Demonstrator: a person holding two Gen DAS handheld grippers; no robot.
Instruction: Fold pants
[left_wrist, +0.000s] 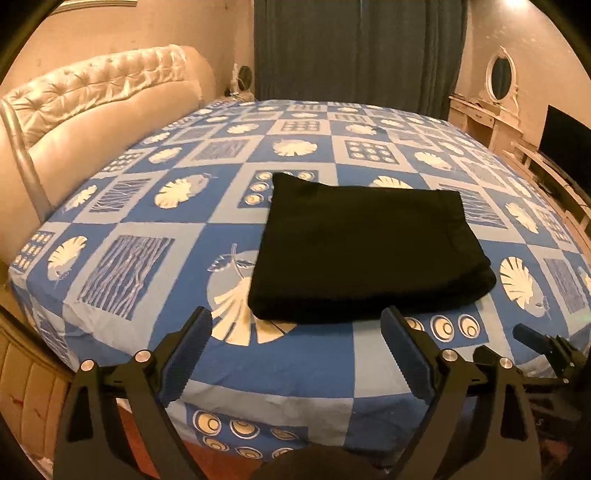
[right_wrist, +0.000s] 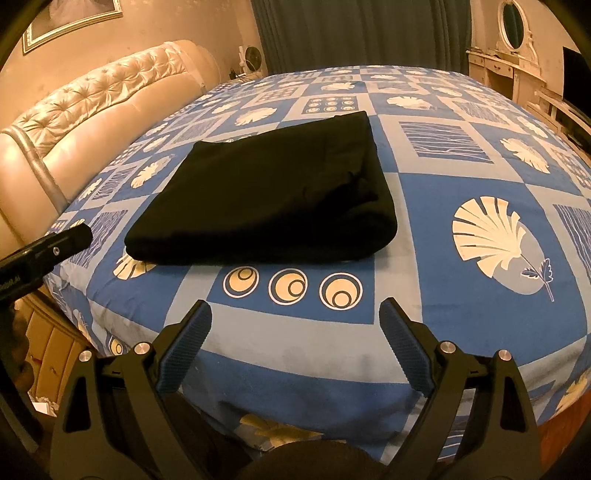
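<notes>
Black pants (left_wrist: 365, 247) lie folded into a flat rectangle on the blue patterned bed sheet (left_wrist: 147, 206). In the right wrist view the same folded pants (right_wrist: 266, 195) sit up and left of centre. My left gripper (left_wrist: 297, 325) hovers open just short of the bundle's near edge, nothing between its fingers. My right gripper (right_wrist: 295, 317) is open too, over the sheet (right_wrist: 461, 177) near the bed's front edge, a short way from the pants. The right gripper's tip (left_wrist: 532, 334) shows at the right of the left wrist view; the left gripper's tip (right_wrist: 70, 236) shows at the left of the right wrist view.
A tufted cream headboard (left_wrist: 92, 110) runs along the left side. Dark curtains (left_wrist: 358, 48) hang behind the bed. A dressing table with oval mirror (left_wrist: 498, 92) and a dark screen (left_wrist: 565, 133) stand at the right. The bed's front edge drops off below the grippers.
</notes>
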